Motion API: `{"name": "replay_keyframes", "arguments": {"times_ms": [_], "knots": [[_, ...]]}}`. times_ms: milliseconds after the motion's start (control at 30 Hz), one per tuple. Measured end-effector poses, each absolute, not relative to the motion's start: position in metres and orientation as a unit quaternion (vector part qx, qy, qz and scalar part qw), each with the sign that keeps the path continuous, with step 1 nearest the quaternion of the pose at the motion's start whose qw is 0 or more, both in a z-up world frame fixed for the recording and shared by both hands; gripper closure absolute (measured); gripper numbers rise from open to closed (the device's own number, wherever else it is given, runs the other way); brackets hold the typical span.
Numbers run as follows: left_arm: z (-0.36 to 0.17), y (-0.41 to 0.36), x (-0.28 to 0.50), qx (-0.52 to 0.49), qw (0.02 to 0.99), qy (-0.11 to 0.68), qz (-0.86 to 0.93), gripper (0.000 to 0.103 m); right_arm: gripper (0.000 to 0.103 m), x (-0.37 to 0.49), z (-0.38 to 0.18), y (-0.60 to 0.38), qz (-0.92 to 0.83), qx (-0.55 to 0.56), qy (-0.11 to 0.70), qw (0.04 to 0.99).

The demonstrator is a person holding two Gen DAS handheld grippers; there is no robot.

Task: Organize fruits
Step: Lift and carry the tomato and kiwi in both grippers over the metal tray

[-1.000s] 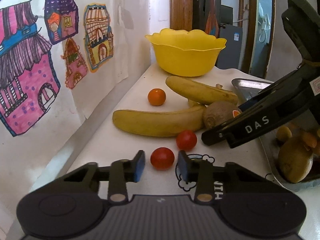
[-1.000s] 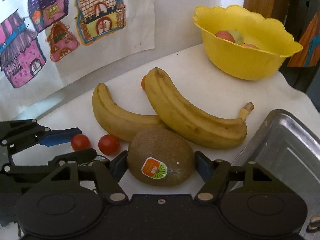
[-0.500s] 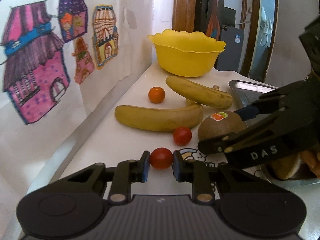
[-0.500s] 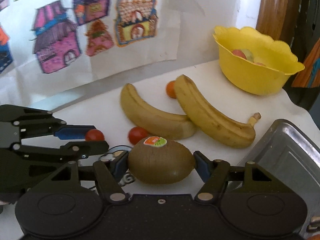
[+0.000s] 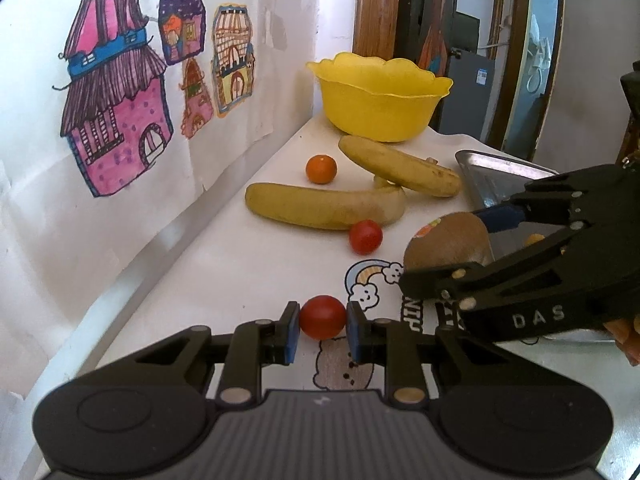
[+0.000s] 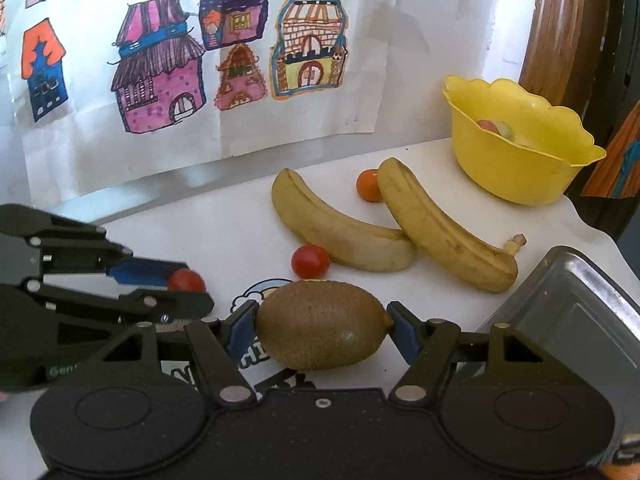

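Left gripper [image 5: 322, 330]: blue pads pressed against both sides of a cherry tomato [image 5: 322, 317], pinching it low over the white counter [image 5: 224, 264], above a printed bear cartoon [image 5: 340, 364]. Whether the tomato touches the surface cannot be told.

Right gripper [image 6: 320, 332]: clamped end to end on a brown kiwi [image 6: 320, 325], one blue pad at each tip. From the left wrist view the kiwi [image 5: 448, 246] shows an orange-green sticker and sits raised, just beside the near edge of the metal tray [image 5: 492, 168]. In the right wrist view the tray [image 6: 568, 320] lies just right of the gripper.

Loose on the counter:
- Second cherry tomato [image 5: 365, 237], touching or nearly touching the near banana [image 5: 324, 206].
- Far banana [image 5: 400, 166], its stem end toward the tray, lying against the tip of the near one.
- Small orange fruit [image 5: 321, 168] behind the two bananas, near the wall.

Yellow scalloped bowl [image 6: 520, 148] stands at the far end of the counter, well apart from both grippers; reddish and greenish fruit show inside it, too blurred to name.

Children's house drawings [image 6: 168, 68] hang on the wall along the counter. A rainbow-and-cloud print [image 5: 370, 280] marks the cloth between the two grippers.

Some yellowish fruit lies in the tray behind the right gripper, mostly hidden.
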State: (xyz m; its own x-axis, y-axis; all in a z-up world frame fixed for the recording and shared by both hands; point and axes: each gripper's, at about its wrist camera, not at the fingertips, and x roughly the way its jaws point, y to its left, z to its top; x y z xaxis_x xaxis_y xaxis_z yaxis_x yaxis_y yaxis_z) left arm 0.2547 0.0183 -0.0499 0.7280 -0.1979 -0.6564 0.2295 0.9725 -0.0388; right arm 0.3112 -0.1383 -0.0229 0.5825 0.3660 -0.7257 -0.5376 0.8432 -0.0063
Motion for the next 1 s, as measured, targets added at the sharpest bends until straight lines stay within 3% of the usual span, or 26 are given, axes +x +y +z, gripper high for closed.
{"name": "replay_keyframes", "arguments": {"times_ms": [533, 1000], "knots": [[-0.052, 0.016, 0.253, 0.018, 0.930, 0.349, -0.116, 0.077, 0.033, 0.307, -0.039, -0.138, 0.239, -0.116, 0.363, 0.893], [-0.027, 0.002, 0.235, 0.019, 0.940, 0.319, -0.117, 0.077, 0.033, 0.273, 0.003, -0.176, 0.224, -0.107, 0.302, 0.920]]}}
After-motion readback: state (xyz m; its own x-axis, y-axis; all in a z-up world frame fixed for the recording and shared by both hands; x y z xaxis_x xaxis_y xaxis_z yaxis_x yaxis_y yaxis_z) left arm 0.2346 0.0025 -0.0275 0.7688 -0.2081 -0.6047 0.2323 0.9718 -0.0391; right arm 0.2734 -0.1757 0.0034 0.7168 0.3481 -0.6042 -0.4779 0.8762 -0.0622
